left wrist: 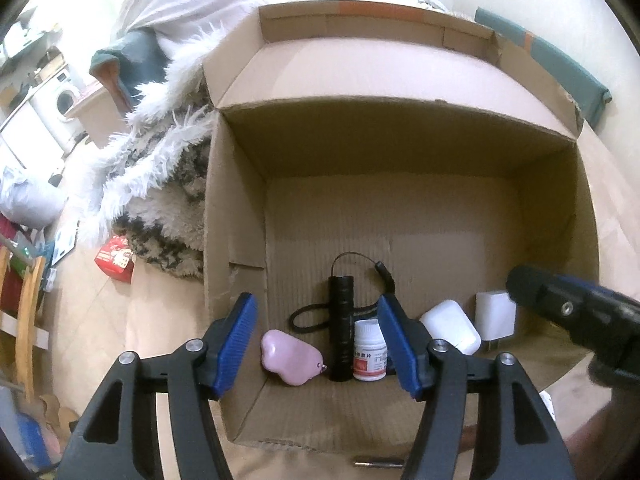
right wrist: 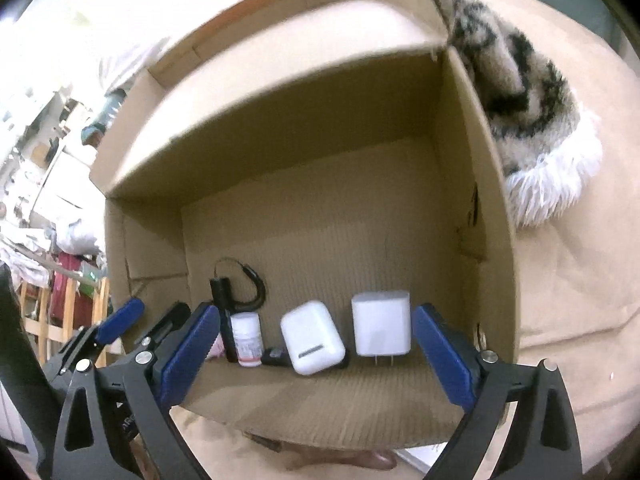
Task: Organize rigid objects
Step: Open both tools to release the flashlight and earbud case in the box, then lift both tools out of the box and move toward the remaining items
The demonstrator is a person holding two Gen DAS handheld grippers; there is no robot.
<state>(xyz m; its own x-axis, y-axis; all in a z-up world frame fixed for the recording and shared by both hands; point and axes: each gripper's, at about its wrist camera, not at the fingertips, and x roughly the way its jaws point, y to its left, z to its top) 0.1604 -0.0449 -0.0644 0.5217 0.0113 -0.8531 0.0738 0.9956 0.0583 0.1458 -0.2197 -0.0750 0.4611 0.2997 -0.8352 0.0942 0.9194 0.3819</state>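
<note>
A big cardboard box [left wrist: 400, 208] stands open, and small things sit in a row along its near wall. From biggest to smallest: a black flashlight [left wrist: 341, 326] with a cord, a white charger block [right wrist: 382, 328], a white earbud case [right wrist: 312, 338], a pink heart-shaped thing [left wrist: 289, 356] and a small white pill bottle [left wrist: 370, 350]. Both tongs are wide open and hold nothing — the left tongs [left wrist: 316, 346] and the right tongs [right wrist: 316, 360] hang over the near edge. A fluffy black-and-white rug [right wrist: 528, 92] lies beside the box on the floor.
</note>
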